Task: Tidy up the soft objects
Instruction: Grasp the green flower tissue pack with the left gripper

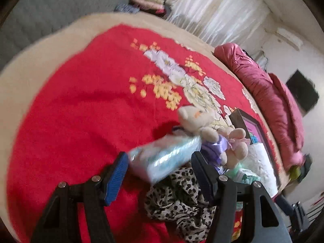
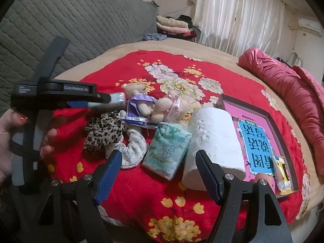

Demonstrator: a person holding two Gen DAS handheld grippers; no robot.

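On the red floral blanket point(image 2: 141, 202) of the bed, soft things lie heaped beside the box point(image 2: 271, 119). Left gripper point(image 1: 160, 162) grasps a pale tissue pack point(image 1: 164, 160) lifted above the leopard scarf point(image 1: 178, 200), likely for sorting. Right gripper point(image 2: 159, 176) hovers released near the green tissue pack point(image 2: 169, 149) and toilet roll point(image 2: 214, 141).

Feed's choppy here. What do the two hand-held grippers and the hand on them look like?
Both are black frames with silver screws and ribbed blue pads. The left hand-held gripper carries white lettering on its side bar. The hand holding it has red-painted nails and a pale pink sleeve. The right hand-held gripper shows no cables.
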